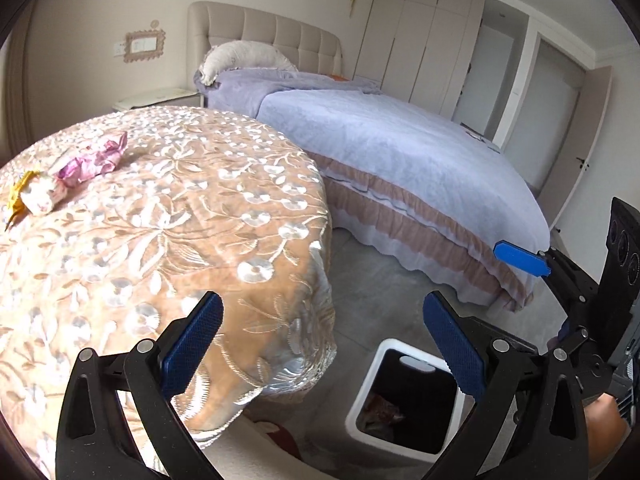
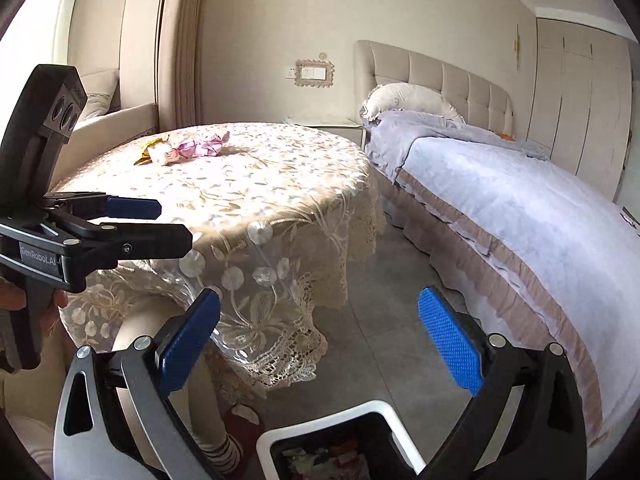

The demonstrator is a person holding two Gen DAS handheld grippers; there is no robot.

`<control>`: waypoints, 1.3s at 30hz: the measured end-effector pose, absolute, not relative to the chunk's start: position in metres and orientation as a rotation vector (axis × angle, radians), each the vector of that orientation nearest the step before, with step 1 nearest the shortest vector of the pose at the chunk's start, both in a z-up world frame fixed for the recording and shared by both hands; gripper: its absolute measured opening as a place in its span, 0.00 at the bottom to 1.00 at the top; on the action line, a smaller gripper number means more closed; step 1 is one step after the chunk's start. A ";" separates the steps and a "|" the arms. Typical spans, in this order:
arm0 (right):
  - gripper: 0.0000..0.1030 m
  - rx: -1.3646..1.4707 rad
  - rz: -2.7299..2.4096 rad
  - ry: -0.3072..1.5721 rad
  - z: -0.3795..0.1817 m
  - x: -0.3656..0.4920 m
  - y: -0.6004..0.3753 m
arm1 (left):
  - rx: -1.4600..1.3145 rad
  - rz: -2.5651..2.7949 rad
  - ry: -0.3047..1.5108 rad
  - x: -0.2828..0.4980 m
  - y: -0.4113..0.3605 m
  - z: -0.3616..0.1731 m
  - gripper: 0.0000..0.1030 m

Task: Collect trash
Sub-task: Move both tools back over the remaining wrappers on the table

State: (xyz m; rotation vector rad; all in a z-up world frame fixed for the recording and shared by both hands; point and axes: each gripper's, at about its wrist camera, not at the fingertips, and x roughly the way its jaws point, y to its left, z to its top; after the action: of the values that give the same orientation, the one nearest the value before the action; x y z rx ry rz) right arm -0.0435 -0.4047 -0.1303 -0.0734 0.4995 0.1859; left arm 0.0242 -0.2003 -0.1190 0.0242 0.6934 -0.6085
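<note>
Writing: "GenRobot.AI" reads on a label on the left gripper (image 2: 132, 220), seen side-on in the right wrist view; no other text can be read.
Left gripper (image 1: 324, 348): jaws spread wide, blue pads apart, nothing between them; it hangs over the surface edge and the bin.
Right gripper (image 2: 320, 344): jaws wide apart and empty, above the floor between the surface and the bed; in the left wrist view only one blue fingertip (image 1: 520, 258) and part of its black body show at the right edge.
Trash: a pink wrapper (image 1: 94, 160), a pale crumpled wad (image 1: 40, 196) and a yellow scrap (image 1: 18, 196) lie close together, touching, on the far side of the surface (image 1: 160, 220), well apart from both grippers.
Surface: round, under a lace cloth with pale flower embroidery that drapes over the rim.
Bin (image 1: 404, 396): white rim, dark inside, on the floor just beside the surface; some crumpled pieces lie in it, too dark to name; its near part is cut off in the right wrist view.
Bed (image 2: 520, 208): lilac cover, pillow (image 2: 408, 98) at a tufted headboard.
Hard to tell: a striped thing (image 2: 224, 452) under the surface is half hidden; hands on the handles show only as slivers.
</note>
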 end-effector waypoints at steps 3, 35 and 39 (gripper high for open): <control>0.96 -0.084 0.223 0.470 -0.120 -0.034 -0.390 | 0.008 -0.560 0.678 0.028 -0.178 -0.116 0.95; 0.96 -0.280 0.621 0.375 -0.054 0.103 -0.189 | -0.081 -0.163 0.652 0.125 0.023 -0.080 0.95; 0.96 -0.307 0.649 0.369 -0.052 0.115 -0.172 | -0.064 -0.136 0.680 0.141 0.035 -0.086 0.95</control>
State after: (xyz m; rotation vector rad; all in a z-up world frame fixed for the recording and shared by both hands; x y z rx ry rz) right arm 0.1154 -0.1717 -0.0518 -0.3067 0.3690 0.6492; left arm 0.1409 0.0353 -0.0863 -0.0638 0.6801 -0.1365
